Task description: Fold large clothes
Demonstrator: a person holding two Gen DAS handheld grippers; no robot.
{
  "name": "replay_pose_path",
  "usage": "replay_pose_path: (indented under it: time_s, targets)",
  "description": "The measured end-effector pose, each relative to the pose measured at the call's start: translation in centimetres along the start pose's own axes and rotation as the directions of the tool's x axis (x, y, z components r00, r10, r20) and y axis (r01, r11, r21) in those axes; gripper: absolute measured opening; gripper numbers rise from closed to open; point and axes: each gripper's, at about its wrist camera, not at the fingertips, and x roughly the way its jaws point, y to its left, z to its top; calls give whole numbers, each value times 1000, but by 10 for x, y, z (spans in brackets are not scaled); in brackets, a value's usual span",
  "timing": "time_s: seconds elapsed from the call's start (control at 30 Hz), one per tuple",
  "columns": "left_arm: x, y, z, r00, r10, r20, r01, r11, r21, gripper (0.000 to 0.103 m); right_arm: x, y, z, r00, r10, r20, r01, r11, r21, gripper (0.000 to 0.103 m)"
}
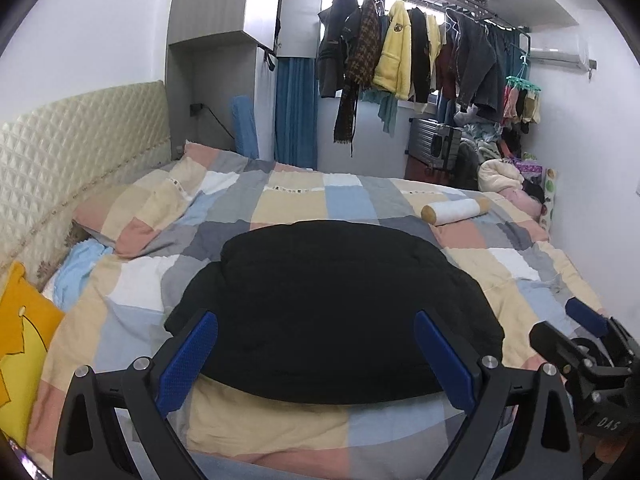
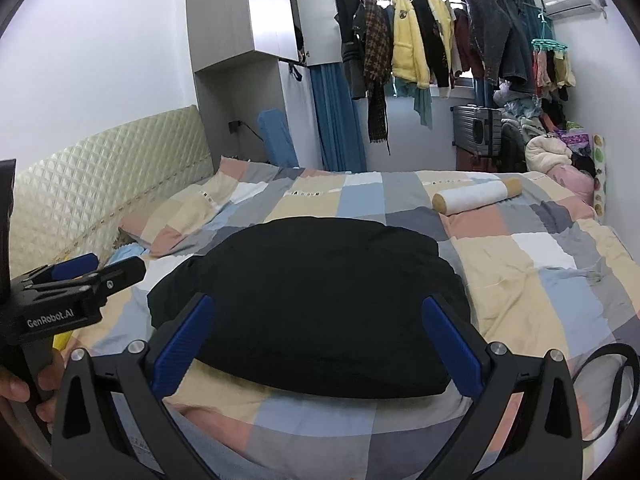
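Observation:
A black garment point(image 1: 328, 304) lies folded into a thick rounded bundle on the checkered bedcover point(image 1: 304, 196); it also shows in the right wrist view point(image 2: 316, 300). My left gripper point(image 1: 316, 324) is open and empty, its blue-padded fingers spread just before the bundle's near edge. My right gripper point(image 2: 318, 308) is open and empty in the same way. In the left wrist view the right gripper point(image 1: 588, 320) shows at the right edge. In the right wrist view the left gripper point(image 2: 80, 268) shows at the left edge.
A white bolster roll point(image 1: 456, 210) lies on the bed beyond the bundle. A pillow point(image 1: 160, 204) lies by the quilted headboard point(image 1: 80, 144). A yellow cushion point(image 1: 24, 332) is at the left. Clothes hang on a rack point(image 1: 420, 48); a suitcase point(image 1: 436, 144) stands behind.

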Motion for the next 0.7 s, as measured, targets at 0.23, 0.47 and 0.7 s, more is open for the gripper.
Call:
replay_pose_path:
  time_s: [0.23,0.47,0.7]
  targets:
    - [1,3,-1,1000,-2,-6,2,1000,-8,100,1,1,1,1000,-4,-4,4,1000,1,103]
    - [2,5,-1,1000,-4,-12,4,1000,-3,100,1,3,0,1000,-6,-9,6,1000,-5,103]
    - [2,8,-2,1000,-8,-12,8,1000,-9,100,2,5,-1,1000,-3,-7,3,1000,-12,103]
